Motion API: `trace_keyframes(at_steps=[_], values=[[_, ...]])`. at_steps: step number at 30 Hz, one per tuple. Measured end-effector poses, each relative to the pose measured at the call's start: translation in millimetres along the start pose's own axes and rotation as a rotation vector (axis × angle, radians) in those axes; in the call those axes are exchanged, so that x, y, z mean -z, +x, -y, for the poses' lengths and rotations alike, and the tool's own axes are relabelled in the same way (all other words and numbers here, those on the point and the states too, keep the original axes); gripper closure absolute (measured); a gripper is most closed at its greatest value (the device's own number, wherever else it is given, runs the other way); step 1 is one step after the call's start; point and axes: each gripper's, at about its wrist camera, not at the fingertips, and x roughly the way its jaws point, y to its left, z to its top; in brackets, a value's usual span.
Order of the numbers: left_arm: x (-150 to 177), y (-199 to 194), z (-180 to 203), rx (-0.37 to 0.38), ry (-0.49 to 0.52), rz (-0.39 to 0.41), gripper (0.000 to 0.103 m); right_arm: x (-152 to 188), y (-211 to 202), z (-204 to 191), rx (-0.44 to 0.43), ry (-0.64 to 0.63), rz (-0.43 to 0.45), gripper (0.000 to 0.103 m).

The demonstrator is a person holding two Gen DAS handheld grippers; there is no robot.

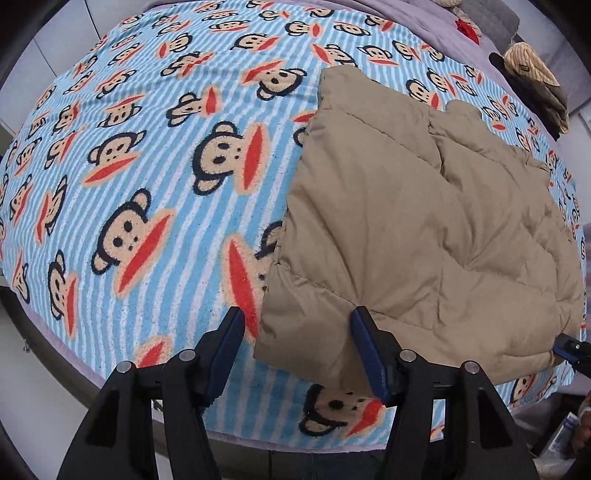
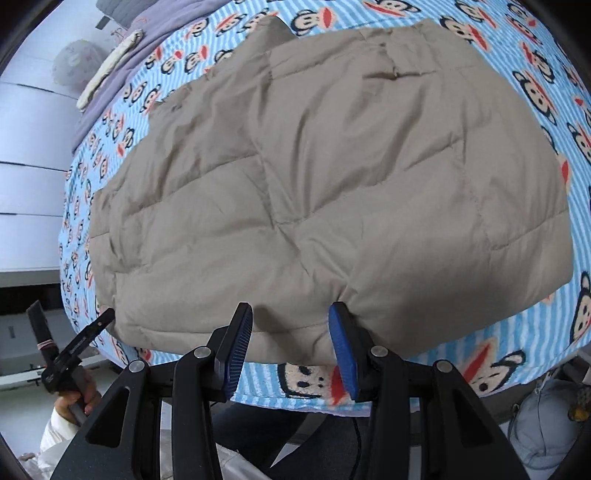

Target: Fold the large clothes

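Note:
A tan quilted puffer jacket [image 1: 424, 221] lies folded flat on a blue striped monkey-print blanket [image 1: 147, 166]. My left gripper [image 1: 297, 326] hovers over the jacket's near left corner with its jaws open. One finger is off the fabric over the blanket and the other rests against the hem. In the right wrist view the jacket [image 2: 314, 177] fills the middle, and my right gripper [image 2: 291, 319] is shut on its thick near hem, which puckers at the right finger. The left gripper [image 2: 72, 332], held by a hand, shows at the lower left.
The blanket covers a bed with a lilac sheet [image 1: 424, 22] at the far end. Bundled clothes [image 1: 535, 85] lie at the far right. A pale roll [image 2: 110, 62] sits on the sheet. White drawers [image 2: 26, 177] stand to the left, and a light blue bag [image 2: 546, 424] lies below the bed edge.

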Motion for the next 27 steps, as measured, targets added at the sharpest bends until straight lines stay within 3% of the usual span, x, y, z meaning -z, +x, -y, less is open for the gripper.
trace_keyframes(at_steps=[7,8,10,27], values=[[-11.5,-6.4,0.9,0.018,0.028,-0.008,0.040,-5.2,6.2,1.1,0.032,0.023,-0.009,0.055],[-12.8,-7.1,1.8,0.017,0.035,-0.006,0.021,-5.6,6.5,0.3,0.035,0.023,-0.011,0.054],[-14.8,-12.1,3.1,0.007,0.043,0.024,0.002,-4.0,4.4,0.2,0.039,0.026,-0.013,0.051],[-37.4,-6.1,7.6,0.017,0.105,0.018,0.002,-3.3,-7.9,-14.3,0.019,0.064,0.033,0.042]])
